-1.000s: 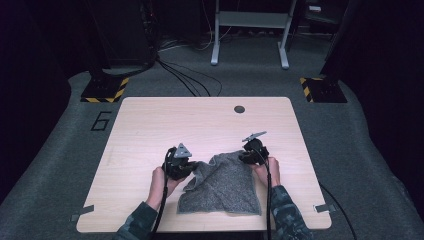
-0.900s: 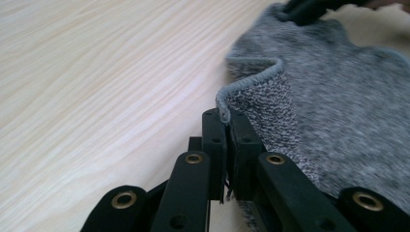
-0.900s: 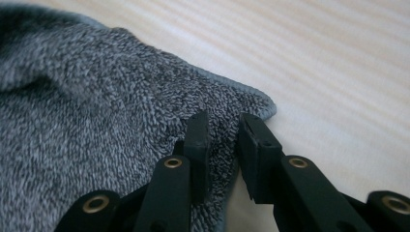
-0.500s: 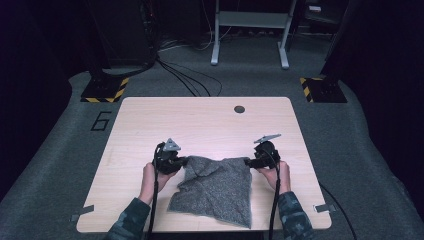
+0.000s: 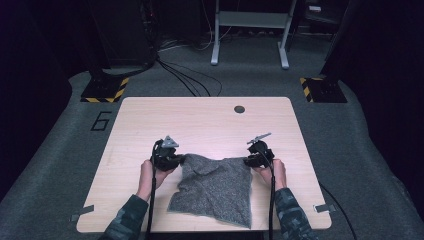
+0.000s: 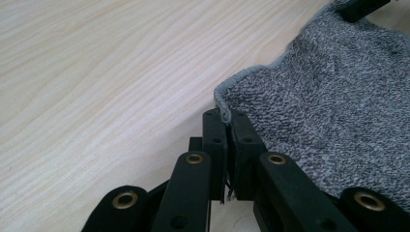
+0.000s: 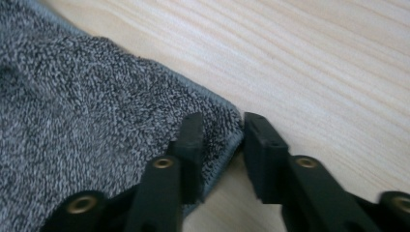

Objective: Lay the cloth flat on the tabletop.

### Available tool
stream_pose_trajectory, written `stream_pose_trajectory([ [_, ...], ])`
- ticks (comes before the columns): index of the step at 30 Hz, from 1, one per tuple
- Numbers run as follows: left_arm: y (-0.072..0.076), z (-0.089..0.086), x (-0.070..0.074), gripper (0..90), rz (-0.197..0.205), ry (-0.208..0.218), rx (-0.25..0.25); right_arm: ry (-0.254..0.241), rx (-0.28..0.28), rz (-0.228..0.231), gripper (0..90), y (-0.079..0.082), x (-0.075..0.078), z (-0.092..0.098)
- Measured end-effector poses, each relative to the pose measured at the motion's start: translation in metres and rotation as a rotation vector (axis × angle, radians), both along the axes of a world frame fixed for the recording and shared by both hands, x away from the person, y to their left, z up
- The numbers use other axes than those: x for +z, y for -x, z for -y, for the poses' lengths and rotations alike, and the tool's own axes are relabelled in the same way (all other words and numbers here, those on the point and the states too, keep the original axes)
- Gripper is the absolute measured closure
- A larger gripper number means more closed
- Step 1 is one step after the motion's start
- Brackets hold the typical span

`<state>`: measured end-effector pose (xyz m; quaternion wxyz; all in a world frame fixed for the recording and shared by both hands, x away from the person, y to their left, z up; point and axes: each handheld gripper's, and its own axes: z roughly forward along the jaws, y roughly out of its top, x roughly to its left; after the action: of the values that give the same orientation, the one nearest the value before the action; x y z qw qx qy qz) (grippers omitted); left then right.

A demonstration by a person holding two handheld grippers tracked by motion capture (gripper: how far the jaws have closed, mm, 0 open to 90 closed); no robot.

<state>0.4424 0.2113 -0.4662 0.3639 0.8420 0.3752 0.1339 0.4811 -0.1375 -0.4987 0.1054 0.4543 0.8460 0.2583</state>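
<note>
Change: spreading wider apart than before, stretching the towel (image 5: pixel 215 187) flatter.
Left gripper (image 6: pixel 226 118): pinching towel corner.
Right gripper (image 7: pixel 222 133): parted, straddling corner.
Writing: floor number "6" (image 5: pixel 101 120).

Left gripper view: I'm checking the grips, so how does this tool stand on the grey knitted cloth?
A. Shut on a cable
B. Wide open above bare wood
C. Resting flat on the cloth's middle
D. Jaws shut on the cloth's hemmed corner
D: the left tool has its jaws pressed together with the hemmed corner of the grey knitted cloth pinched between their tips, over the light wooden table.
</note>
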Motion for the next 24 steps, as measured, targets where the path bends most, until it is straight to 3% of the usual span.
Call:
stream_pose_trajectory([
  [1, 0.0, 0.0, 0.0, 86.6, 0.0, 0.0, 0.0, 0.0, 0.0, 0.0, 74.1, 0.0, 0.0, 0.0],
  [2, 0.0, -0.001, 0.0, 86.7, 0.005, -0.005, 0.002, -0.006, 0.02, 0.009, 82.7, 0.001, -0.001, 0.002],
  [4, 0.0, -0.001, 0.0, 86.8, 0.002, -0.008, 0.002, -0.028, 0.026, 0.009, 86.6, 0.002, -0.002, 0.004],
  [9, 0.001, -0.005, 0.002, 87.0, 0.01, -0.005, 0.009, -0.045, 0.022, 0.036, 88.6, 0.006, -0.001, 0.005],
  [17, 0.012, -0.012, 0.008, 87.0, 0.024, 0.01, 0.006, -0.11, 0.045, 0.131, 88.6, 0.032, 0.036, 0.012],
  [24, 0.025, -0.014, 0.007, 87.0, -0.006, 0.016, -0.013, -0.133, 0.068, 0.131, 88.6, 0.057, 0.047, 0.016],
])
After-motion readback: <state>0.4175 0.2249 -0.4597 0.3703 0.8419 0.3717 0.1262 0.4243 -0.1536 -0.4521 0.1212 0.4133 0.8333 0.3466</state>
